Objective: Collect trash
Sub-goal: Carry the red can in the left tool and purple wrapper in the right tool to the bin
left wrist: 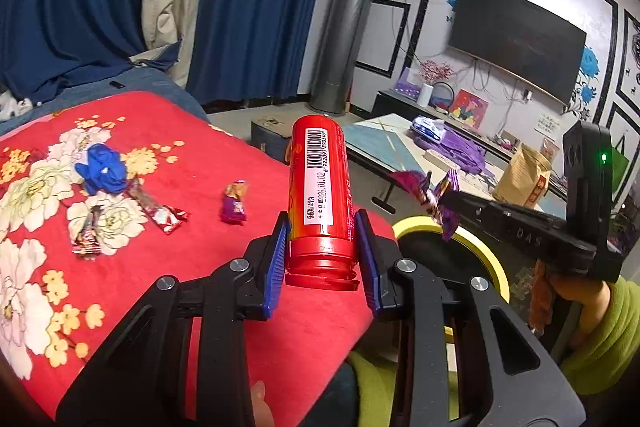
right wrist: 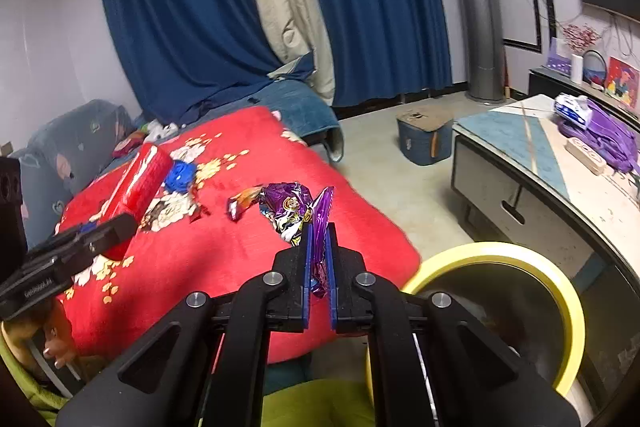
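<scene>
My left gripper (left wrist: 322, 227) is shut on a red bottle (left wrist: 318, 187) with a white barcode label, held cap-end toward the camera above the red floral blanket (left wrist: 200, 267). My right gripper (right wrist: 319, 231) is shut on a crinkled purple wrapper (right wrist: 294, 205), also over the blanket's near edge. A yellow-rimmed bin (right wrist: 480, 249) stands just right of it on the floor. In the left wrist view the right gripper (left wrist: 438, 201) carries the purple wrapper (left wrist: 448, 191) above the bin's rim (left wrist: 416, 225). The right wrist view catches the left gripper (right wrist: 92, 235) with the red bottle (right wrist: 140, 179).
On the blanket lie a crumpled blue piece (left wrist: 102, 169), a red wrapper (left wrist: 160, 211), a purple-orange wrapper (left wrist: 234, 203) and a brown wrapper (left wrist: 86, 237). A low table (right wrist: 520, 147) with purple cloth stands right. A blue box (right wrist: 424, 139) sits on the floor.
</scene>
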{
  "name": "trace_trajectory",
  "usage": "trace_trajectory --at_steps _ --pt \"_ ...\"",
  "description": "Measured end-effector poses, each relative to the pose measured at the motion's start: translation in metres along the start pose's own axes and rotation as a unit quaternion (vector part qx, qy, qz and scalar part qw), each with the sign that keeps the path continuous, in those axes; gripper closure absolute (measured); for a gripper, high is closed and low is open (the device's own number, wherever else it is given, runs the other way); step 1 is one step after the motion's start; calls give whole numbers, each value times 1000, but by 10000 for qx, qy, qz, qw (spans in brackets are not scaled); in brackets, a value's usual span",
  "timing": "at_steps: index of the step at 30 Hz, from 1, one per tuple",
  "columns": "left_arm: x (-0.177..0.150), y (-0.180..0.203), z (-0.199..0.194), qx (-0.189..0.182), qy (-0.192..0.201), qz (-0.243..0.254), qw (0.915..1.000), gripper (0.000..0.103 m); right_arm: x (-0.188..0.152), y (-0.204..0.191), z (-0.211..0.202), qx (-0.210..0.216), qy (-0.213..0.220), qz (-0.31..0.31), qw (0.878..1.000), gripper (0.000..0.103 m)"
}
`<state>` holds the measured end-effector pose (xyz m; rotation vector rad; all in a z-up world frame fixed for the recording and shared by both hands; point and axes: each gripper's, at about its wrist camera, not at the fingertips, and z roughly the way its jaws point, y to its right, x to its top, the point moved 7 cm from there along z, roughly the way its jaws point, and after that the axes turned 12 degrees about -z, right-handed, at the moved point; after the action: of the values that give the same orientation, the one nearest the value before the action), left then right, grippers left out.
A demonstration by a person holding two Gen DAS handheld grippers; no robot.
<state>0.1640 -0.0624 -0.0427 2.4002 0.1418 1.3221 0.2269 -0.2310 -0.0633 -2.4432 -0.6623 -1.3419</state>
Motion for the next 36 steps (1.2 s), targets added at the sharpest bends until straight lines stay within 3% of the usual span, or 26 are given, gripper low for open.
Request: trace_trajectory --at_steps 20,36 --pt "-24 55 34 -449 -432 426 9971 78 -40 76 -31 -747 -140 641 9950 97" --pt "-50 109 79 -823 -929 998 9872 78 -83 122 -42 -1131 -537 1275 9839 97"
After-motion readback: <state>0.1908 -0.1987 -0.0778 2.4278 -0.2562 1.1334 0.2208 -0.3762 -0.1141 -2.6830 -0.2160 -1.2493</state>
